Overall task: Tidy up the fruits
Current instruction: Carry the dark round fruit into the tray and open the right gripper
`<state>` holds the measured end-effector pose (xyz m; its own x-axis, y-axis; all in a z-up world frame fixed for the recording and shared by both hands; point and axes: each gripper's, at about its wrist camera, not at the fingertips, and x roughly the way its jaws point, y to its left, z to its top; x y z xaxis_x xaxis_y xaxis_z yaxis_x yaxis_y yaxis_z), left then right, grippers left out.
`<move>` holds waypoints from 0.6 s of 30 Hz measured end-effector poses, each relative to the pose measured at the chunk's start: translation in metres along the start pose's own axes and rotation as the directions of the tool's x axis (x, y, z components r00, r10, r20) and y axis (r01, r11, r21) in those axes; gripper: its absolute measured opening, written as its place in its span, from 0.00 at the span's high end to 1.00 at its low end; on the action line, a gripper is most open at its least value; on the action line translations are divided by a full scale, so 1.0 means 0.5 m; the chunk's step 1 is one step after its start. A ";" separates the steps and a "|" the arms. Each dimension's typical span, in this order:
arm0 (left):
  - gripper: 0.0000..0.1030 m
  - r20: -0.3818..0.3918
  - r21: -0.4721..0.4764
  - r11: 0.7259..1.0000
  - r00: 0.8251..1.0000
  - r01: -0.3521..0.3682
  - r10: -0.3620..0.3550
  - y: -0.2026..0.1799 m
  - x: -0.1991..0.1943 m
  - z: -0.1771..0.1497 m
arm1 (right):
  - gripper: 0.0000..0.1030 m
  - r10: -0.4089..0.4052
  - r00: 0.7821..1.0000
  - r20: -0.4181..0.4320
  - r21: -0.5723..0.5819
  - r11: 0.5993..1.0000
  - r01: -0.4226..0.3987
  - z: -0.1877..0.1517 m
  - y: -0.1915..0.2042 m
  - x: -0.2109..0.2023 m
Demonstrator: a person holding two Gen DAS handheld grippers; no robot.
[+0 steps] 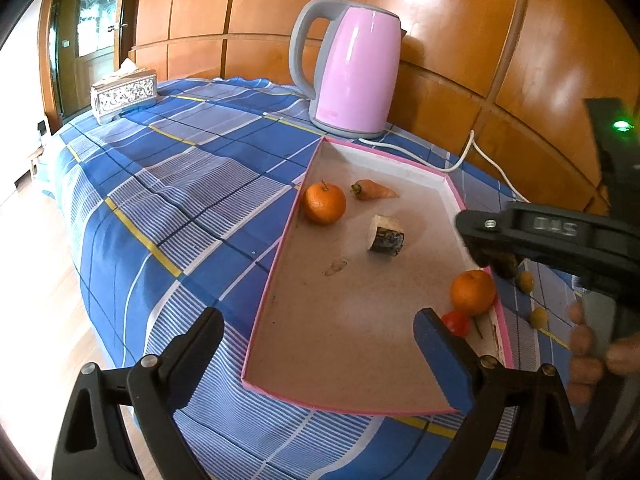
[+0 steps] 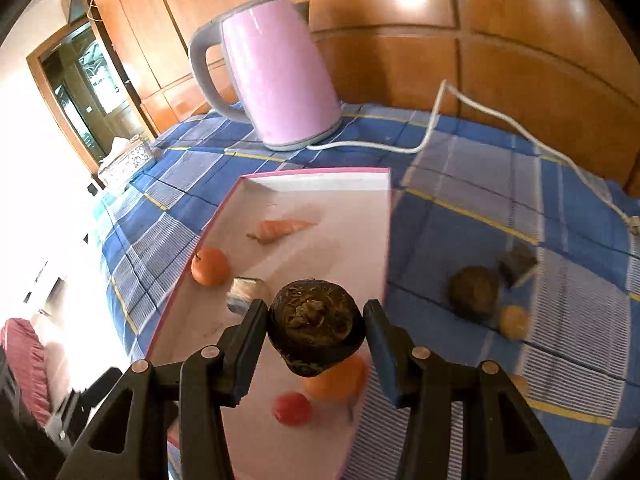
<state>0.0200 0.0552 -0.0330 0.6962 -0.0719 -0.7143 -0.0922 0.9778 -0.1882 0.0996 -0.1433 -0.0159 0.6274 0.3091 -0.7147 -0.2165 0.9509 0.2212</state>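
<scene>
From the left wrist view, the left hand-held gripper (image 1: 318,354) had its fingers wide apart with nothing between them, over the near end of the pink box (image 1: 276,264) on the table (image 1: 168,184). In the box lay an orange (image 1: 323,203) and a carrot (image 1: 372,191). The pink kettle (image 1: 356,72) stood behind the box.

From the right wrist view, the right hand-held gripper (image 2: 316,338) was clamped on a dark round fruit (image 2: 315,326) above the box (image 2: 380,216). A red tomato (image 2: 292,409) lay in the box below it.

Bright daylight from the left, glare on wood panels (image 1: 432,4), fisheye-bent edges, right view motion-blurred
</scene>
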 end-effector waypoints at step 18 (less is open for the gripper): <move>0.07 -0.004 0.002 1.000 1.000 0.016 -0.016 -0.006 -0.003 -0.001 | 0.42 -0.180 0.981 0.067 0.057 0.983 0.176 -0.095 -0.069 -0.083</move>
<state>0.0186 0.0520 -0.0316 0.6947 -0.0882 -0.7138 -0.0794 0.9770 -0.1981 0.0456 -0.1896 -0.0253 0.7049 0.1334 -0.6966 -0.0598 0.9898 0.1291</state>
